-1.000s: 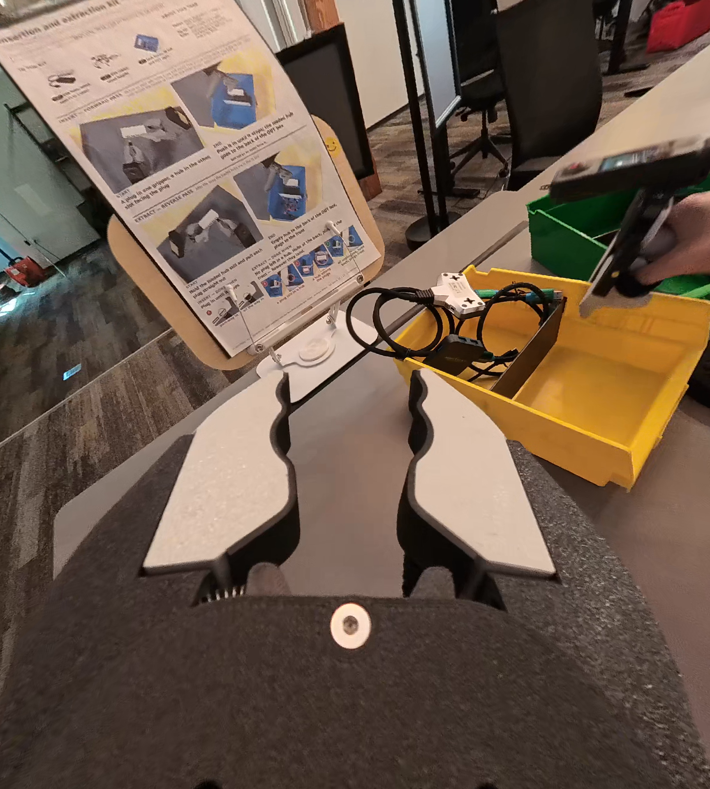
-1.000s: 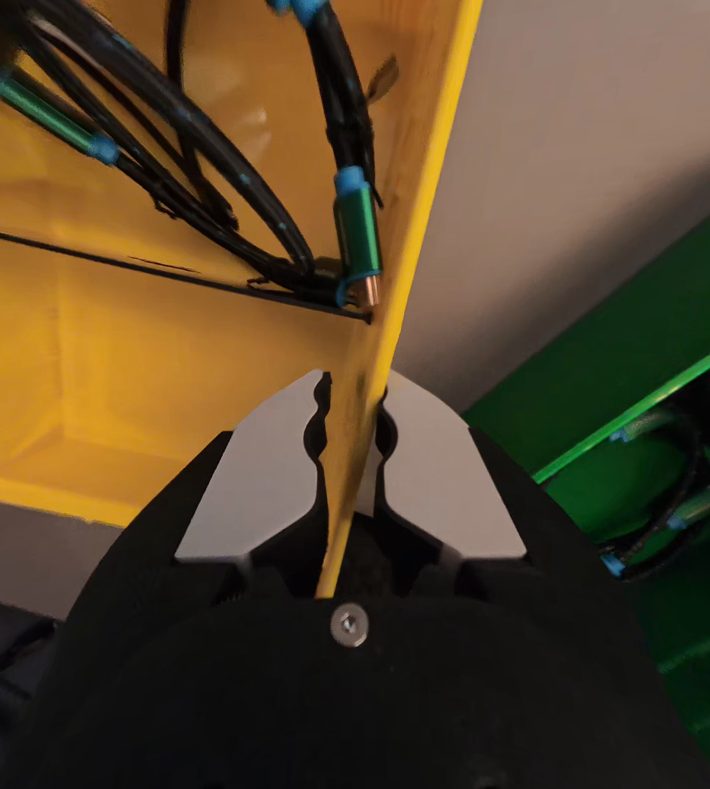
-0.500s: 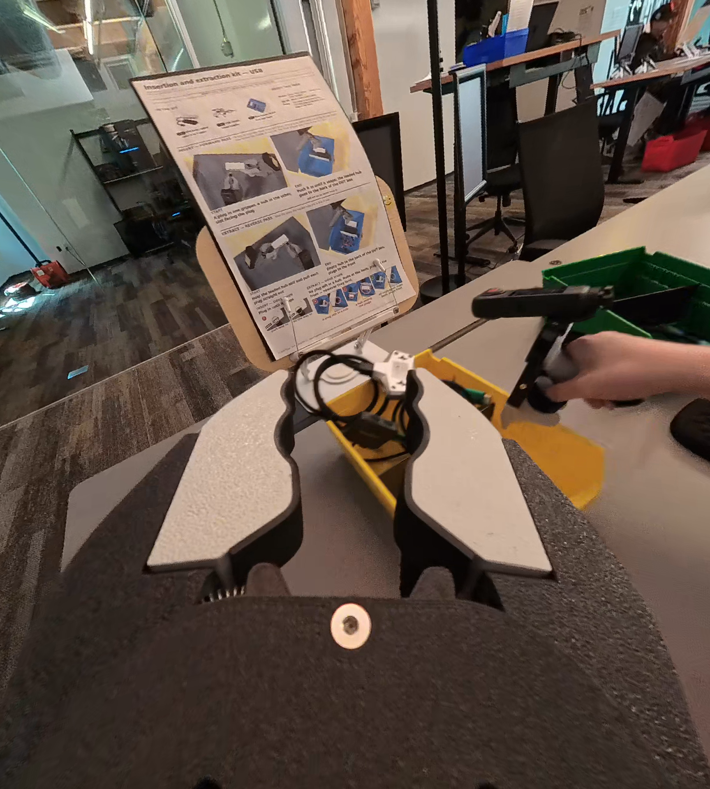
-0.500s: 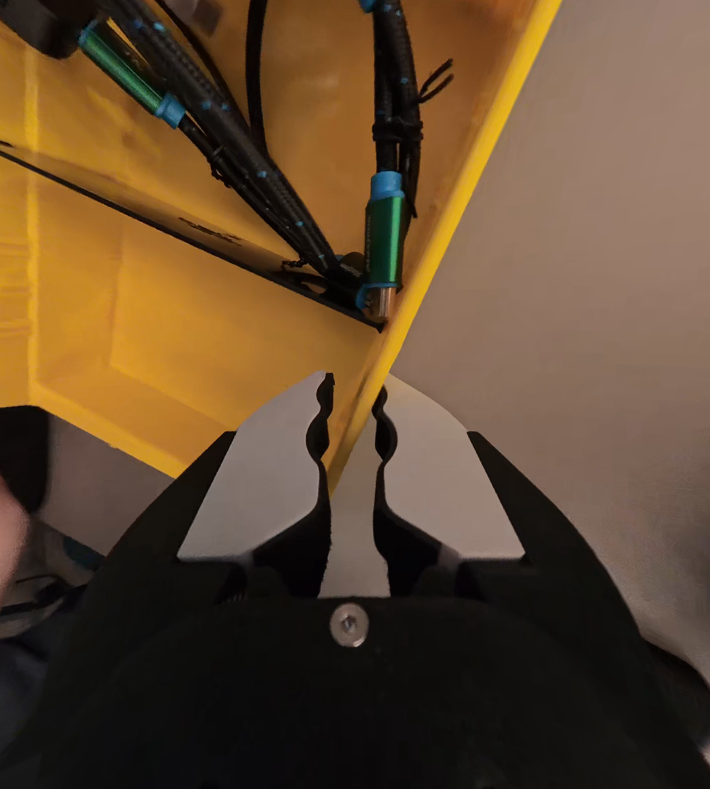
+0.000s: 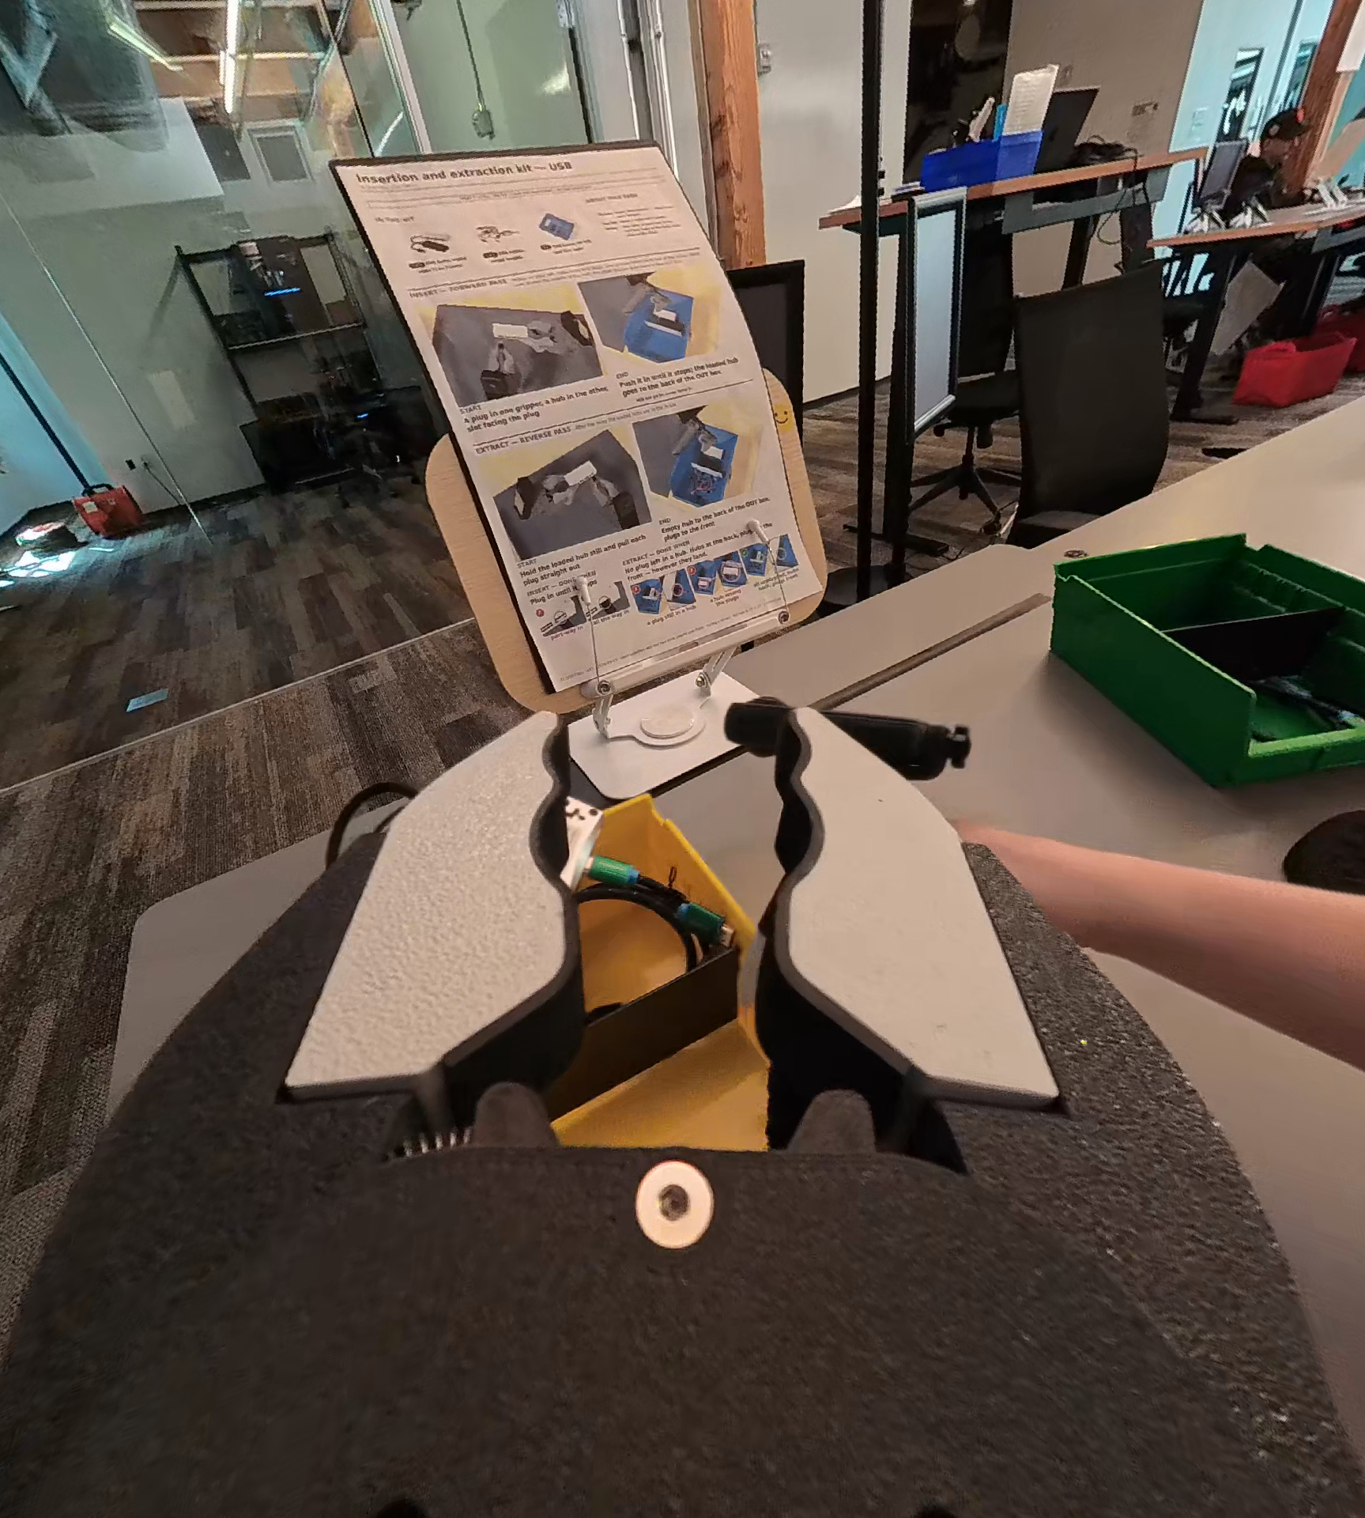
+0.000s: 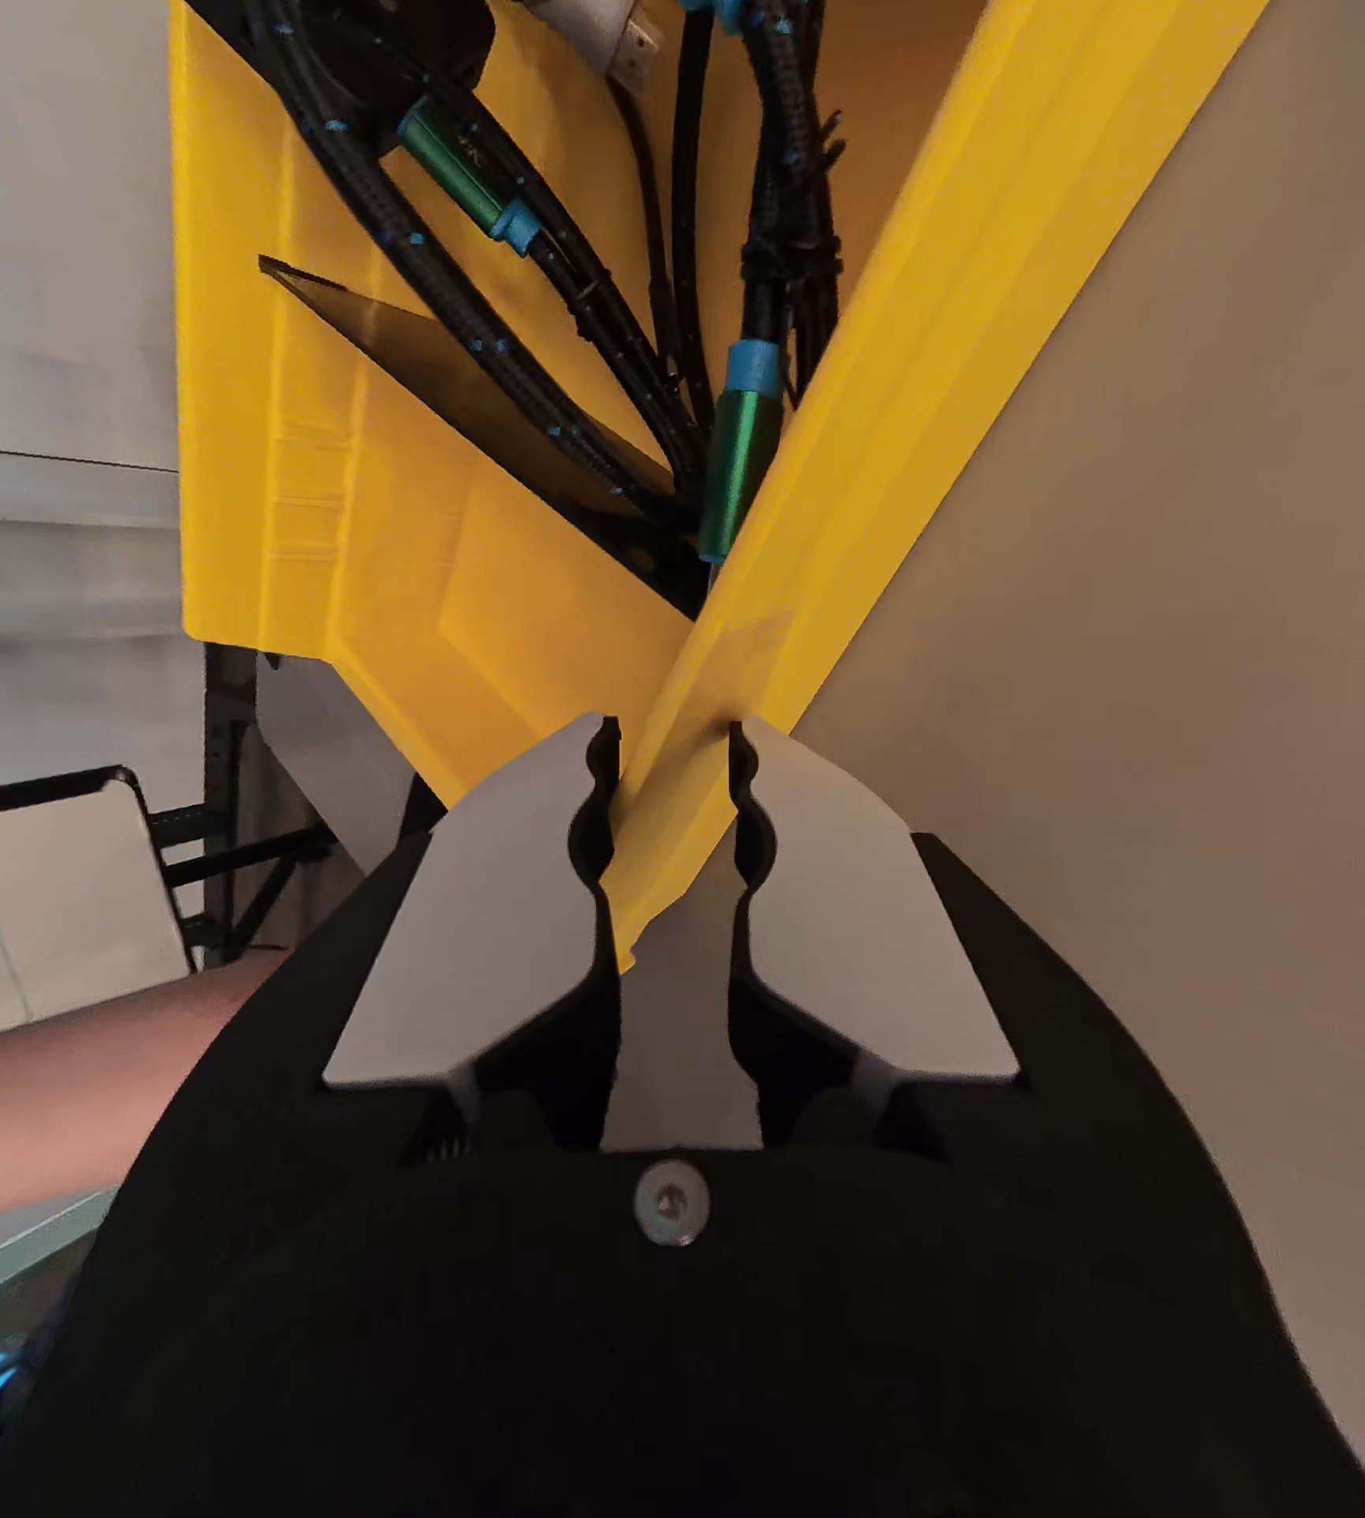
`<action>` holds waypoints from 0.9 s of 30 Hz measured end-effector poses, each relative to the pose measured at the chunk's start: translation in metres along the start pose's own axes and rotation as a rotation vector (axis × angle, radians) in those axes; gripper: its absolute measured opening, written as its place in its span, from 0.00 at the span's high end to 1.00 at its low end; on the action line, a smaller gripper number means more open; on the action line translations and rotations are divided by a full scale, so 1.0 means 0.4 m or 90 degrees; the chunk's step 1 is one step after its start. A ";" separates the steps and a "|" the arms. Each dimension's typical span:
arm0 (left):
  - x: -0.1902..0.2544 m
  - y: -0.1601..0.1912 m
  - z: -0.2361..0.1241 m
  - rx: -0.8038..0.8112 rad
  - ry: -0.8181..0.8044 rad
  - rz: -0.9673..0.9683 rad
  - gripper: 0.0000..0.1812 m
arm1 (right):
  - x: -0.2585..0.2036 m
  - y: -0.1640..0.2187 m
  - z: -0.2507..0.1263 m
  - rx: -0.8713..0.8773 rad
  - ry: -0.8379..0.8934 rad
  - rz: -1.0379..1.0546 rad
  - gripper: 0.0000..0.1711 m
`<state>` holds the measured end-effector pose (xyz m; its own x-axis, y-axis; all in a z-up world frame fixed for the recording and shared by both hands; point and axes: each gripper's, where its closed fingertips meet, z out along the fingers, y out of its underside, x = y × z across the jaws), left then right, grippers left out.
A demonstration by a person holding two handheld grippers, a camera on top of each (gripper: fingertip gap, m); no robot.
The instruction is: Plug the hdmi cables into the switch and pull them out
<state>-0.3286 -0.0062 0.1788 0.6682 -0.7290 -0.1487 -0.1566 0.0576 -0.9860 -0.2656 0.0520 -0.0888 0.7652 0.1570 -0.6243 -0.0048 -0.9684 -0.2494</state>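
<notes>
Right gripper [image 6: 671,731] is clamping the yellow bin [image 6: 950,345] wall; cables [image 6: 580,279] are lying ahead inside; left gripper [image 5: 666,788] is hovering spread above the bin.

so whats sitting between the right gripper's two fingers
The side wall of the yellow bin, running up between the right gripper fingers. The right wrist view shows it.

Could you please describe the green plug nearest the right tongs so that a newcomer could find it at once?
Start at the yellow bin whose side wall sits between the right tongs. In its far compartment, past the black divider, the green plug lies against that same wall. Unlike the other green plug farther back, it points toward the tongs.
</notes>
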 end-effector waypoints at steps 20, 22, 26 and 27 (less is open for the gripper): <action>-0.016 0.017 0.025 -0.026 -0.028 -0.006 0.71 | 0.031 -0.004 -0.349 0.323 0.083 -0.316 0.91; -0.011 0.021 0.036 -0.035 -0.030 0.000 0.71 | 0.201 0.019 -0.536 0.391 0.316 -0.350 0.86; 0.008 0.030 0.062 -0.058 -0.032 0.022 0.71 | 0.626 0.161 -0.982 0.396 0.741 -0.230 0.77; 0.012 0.032 0.069 -0.063 -0.032 0.026 0.71 | 0.729 0.219 -1.057 0.367 0.765 -0.153 0.76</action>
<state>-0.3074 0.0099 0.1633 0.6954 -0.6918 -0.1946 -0.2540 0.0167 -0.9671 0.2291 -0.0690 0.0203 0.8686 -0.2428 0.4319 0.1675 -0.6764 -0.7173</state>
